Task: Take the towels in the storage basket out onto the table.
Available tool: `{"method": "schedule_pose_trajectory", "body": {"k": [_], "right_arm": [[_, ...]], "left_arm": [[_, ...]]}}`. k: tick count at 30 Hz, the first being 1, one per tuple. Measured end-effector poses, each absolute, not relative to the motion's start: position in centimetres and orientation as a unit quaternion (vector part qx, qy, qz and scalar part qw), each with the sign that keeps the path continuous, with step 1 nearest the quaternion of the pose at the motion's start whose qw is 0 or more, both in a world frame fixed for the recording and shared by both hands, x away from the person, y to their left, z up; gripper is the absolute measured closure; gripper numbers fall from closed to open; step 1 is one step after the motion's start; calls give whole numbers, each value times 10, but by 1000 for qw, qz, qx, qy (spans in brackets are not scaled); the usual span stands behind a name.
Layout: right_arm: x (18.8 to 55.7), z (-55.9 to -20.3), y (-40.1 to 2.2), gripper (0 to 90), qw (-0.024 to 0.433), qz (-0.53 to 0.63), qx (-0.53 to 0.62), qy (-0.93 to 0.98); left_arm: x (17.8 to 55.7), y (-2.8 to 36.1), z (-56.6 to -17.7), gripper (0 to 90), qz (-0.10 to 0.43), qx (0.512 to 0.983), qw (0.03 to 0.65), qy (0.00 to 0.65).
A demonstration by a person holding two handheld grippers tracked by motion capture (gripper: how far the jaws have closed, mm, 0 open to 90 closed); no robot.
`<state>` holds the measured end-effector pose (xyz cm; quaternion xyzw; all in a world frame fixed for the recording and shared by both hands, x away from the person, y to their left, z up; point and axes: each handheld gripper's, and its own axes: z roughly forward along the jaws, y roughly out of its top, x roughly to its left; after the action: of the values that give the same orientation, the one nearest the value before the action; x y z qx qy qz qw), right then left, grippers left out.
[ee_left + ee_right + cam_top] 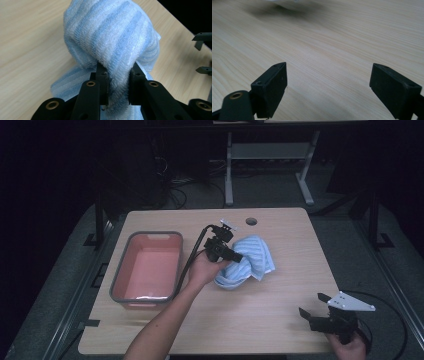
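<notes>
Towel (112, 37) pinched in left gripper (119, 85) fingers; right gripper (329, 85) fingers wide open, empty.

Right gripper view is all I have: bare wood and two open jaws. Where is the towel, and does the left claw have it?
Observer: The left claw is shut on the towel, a bunched fold pinched between its jaws.
Operator: Where on the table is that?
Observer: Near the middle of the table, in the high view; the towel lies crumpled there.
Operator: Anything beside it?
Observer: A pink bin with a grey rim sits to the towel's left, apart from it.
Operator: And my claw?
Observer: The right claw is open at the table's near right corner, well clear of the towel.
</notes>
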<state>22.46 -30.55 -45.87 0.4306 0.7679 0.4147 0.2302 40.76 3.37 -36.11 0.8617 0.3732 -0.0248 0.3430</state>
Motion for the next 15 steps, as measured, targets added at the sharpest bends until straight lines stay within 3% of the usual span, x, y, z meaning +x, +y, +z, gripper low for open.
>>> {"method": "schedule_pose_trajectory", "body": {"k": [15], "right_arm": [[224,-459,-305,141,231,416,430,768]], "left_arm": [[413,23,-383,741,-35,866,326,377]]}}
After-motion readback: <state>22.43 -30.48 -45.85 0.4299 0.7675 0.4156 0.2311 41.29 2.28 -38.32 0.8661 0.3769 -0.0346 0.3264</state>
